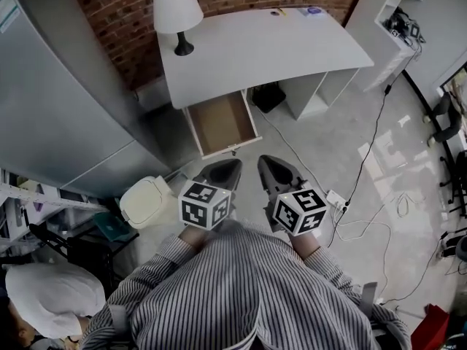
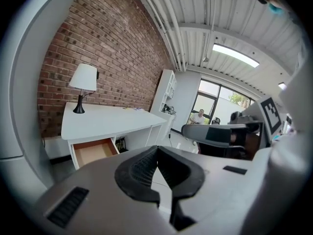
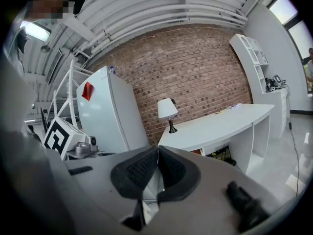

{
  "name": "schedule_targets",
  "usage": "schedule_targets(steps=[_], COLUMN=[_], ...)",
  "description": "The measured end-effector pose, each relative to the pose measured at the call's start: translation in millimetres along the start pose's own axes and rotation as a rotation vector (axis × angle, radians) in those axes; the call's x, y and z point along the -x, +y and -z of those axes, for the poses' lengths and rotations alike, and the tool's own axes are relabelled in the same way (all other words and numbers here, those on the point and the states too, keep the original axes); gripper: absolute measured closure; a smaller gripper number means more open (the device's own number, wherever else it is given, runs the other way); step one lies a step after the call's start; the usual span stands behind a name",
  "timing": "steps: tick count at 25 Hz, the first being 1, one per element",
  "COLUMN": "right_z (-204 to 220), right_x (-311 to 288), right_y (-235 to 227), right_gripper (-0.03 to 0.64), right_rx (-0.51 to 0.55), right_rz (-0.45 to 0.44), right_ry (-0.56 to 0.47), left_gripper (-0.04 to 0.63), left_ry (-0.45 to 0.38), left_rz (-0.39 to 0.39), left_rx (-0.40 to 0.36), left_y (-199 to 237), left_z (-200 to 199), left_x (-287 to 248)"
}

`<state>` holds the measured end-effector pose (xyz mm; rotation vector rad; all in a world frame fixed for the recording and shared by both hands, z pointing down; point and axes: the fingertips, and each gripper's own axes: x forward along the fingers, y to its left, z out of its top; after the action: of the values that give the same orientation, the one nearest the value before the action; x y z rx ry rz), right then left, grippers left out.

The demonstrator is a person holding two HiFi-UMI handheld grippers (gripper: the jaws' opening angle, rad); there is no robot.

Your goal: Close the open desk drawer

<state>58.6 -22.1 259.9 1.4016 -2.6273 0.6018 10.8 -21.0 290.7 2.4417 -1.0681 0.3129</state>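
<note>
Drawer status: the white desk drawer with a brown wooden inside [image 1: 221, 122] stands pulled far out from under the white curved desk surface [image 1: 292, 49]. Its inside looks empty. Its white front panel faces the grippers. No progress on closing is visible.

Left gripper [image 1: 225, 169]: held low in front of the person's striped shirt [image 1: 248, 297], pointing toward the drawer. In the left gripper view its jaws are clenched tip to tip with nothing between them [image 2: 157, 148]. The drawer lies ahead of it and off to its left [image 2: 93, 151], clearly apart, with no contact.

Right gripper [image 1: 273, 168]: just beside the left one, on its right. In the right gripper view the jaws are also pressed together and empty [image 3: 158, 148]. The desk sits ahead of it. A reddish sliver under the surface edge [image 3: 198, 152] may be the drawer, but it is too small to be sure.

Other items: a white-shaded lamp on a black base [image 1: 177, 9] stands on the far left corner of the surface, well beyond both grippers. A cream lidded bin [image 1: 148, 201] stands on the floor to the left of the left gripper.

Judgement: the task is at its start. The whole job remains: bring a gripper up to the front panel, set it against the panel, and push until the drawer sits flush under the surface. A clenched gripper should serve for pushing. The left gripper looks the better lined up of the two.
</note>
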Motion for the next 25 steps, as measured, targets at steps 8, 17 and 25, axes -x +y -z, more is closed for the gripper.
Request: schedule_targets(steps=[8,17,25], right_z=[-2,14,9], right_x=[-62,-91,-107], right_y=[-8,-13,-16], right_gripper=[0.6,0.6,0.6], right_rx=[-0.011,-0.028,-0.026], right_rz=[-0.001,-0.019,-0.09], right_ry=[0.036,0.099,0.122], left_gripper=[0.583,0.583,0.583], left_ry=[0.015,0.047,0.046], left_rz=[0.007,0.061,0.045], left_rx=[0.021,0.075,0.082], left_y=[56,69,75], left_z=[-14,-3,-7], left_x=[-23,-41,-55])
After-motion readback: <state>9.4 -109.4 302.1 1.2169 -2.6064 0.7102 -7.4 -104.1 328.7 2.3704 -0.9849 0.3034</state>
